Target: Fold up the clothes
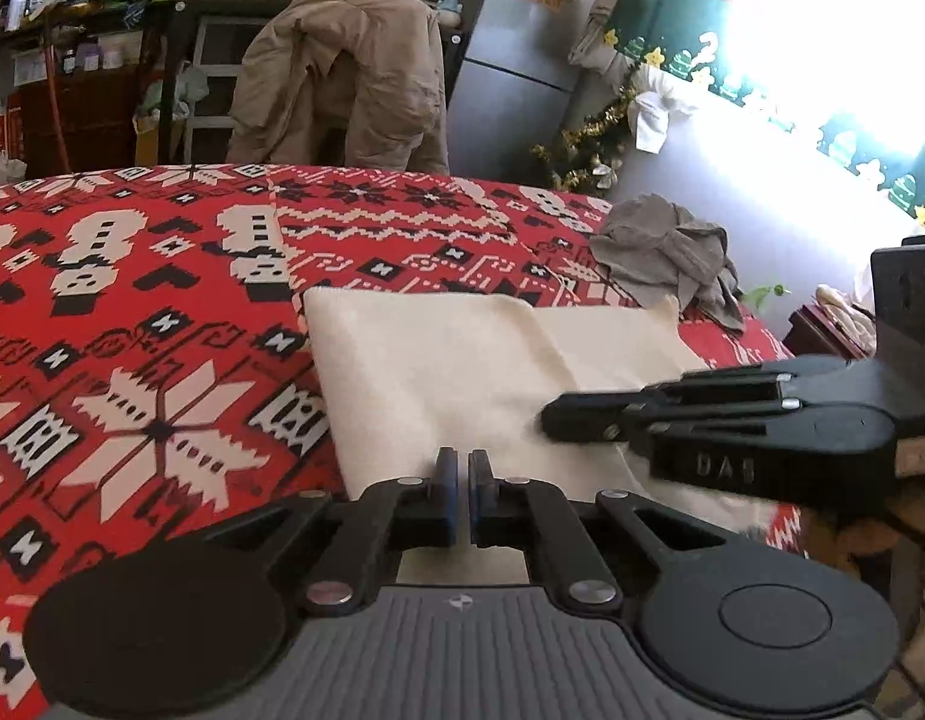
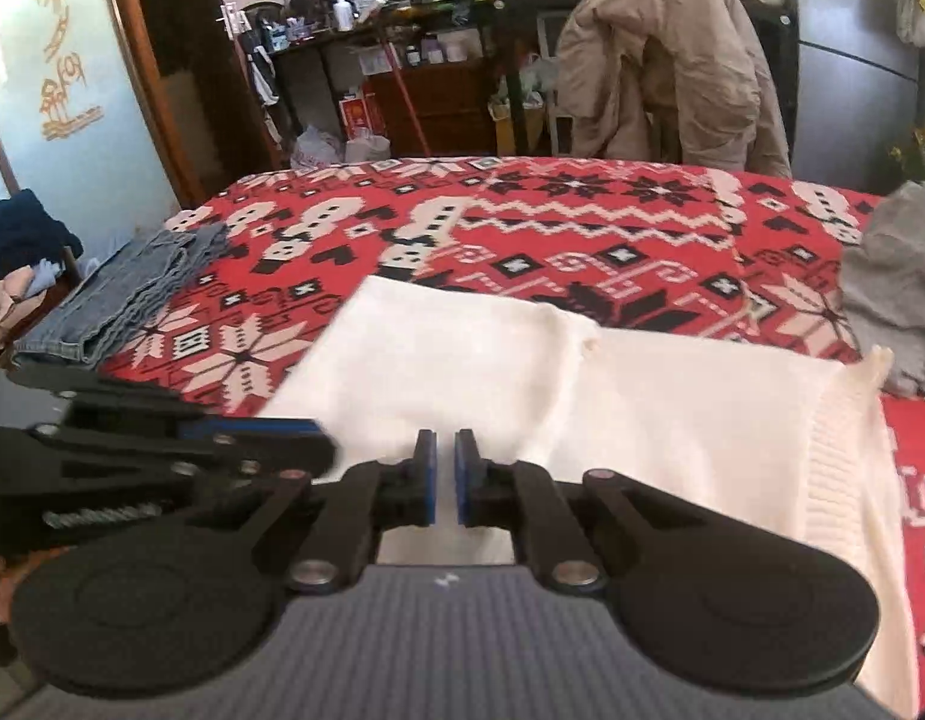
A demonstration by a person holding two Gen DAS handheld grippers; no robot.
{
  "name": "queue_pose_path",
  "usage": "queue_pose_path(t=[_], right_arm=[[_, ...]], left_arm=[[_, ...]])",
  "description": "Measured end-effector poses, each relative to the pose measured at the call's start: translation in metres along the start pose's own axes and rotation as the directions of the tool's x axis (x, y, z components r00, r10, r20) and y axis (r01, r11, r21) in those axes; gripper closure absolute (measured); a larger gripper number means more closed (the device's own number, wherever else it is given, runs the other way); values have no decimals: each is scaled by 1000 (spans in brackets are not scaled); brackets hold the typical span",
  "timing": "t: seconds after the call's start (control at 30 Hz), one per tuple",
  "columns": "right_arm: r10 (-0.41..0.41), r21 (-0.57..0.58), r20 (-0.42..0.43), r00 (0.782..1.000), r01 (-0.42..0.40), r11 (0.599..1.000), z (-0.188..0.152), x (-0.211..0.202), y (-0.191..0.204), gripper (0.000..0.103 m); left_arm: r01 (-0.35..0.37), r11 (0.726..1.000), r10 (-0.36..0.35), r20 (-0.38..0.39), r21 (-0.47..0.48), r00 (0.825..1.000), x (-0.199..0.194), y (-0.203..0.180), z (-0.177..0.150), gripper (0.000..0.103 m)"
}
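A cream knitted sweater [image 1: 462, 354] [image 2: 582, 384] lies flat and partly folded on the red patterned tablecloth [image 1: 132, 312] [image 2: 582, 228]. My left gripper [image 1: 462, 457] hovers over the sweater's near edge. Its blue pads are almost together and I see nothing between them. My right gripper [image 2: 444, 439] sits over the same near edge, also shut with only a thin slit. In the left wrist view the right gripper [image 1: 549, 420] reaches in from the right, low over the sweater. In the right wrist view the left gripper [image 2: 324, 450] comes in from the left.
A crumpled grey garment [image 1: 666, 252] [image 2: 894, 282] lies at the table's right end. Folded jeans [image 2: 120, 294] rest at the left edge. A chair draped with a beige jacket [image 1: 342, 78] [image 2: 666, 60] stands behind the far edge, beside a grey fridge [image 1: 516, 48].
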State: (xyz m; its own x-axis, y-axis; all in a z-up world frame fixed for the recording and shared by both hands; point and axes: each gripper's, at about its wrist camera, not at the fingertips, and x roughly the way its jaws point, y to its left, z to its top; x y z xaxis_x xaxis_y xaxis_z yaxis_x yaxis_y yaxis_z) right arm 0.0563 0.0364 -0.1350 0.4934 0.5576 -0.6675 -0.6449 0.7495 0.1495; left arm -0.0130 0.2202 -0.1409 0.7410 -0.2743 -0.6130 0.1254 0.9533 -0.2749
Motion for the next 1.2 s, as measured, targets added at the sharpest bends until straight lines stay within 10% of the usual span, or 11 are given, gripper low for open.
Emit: queue_pose_path(t=[0.3, 1.2], right_arm=[[111, -20, -10, 994, -111, 994, -10, -22, 16, 94], [74, -19, -30, 997, -75, 997, -50, -71, 19, 94]], left_arm=[[72, 997, -71, -47, 31, 996, -12, -17, -14, 96], [83, 996, -82, -7, 42, 997, -52, -26, -33, 96]])
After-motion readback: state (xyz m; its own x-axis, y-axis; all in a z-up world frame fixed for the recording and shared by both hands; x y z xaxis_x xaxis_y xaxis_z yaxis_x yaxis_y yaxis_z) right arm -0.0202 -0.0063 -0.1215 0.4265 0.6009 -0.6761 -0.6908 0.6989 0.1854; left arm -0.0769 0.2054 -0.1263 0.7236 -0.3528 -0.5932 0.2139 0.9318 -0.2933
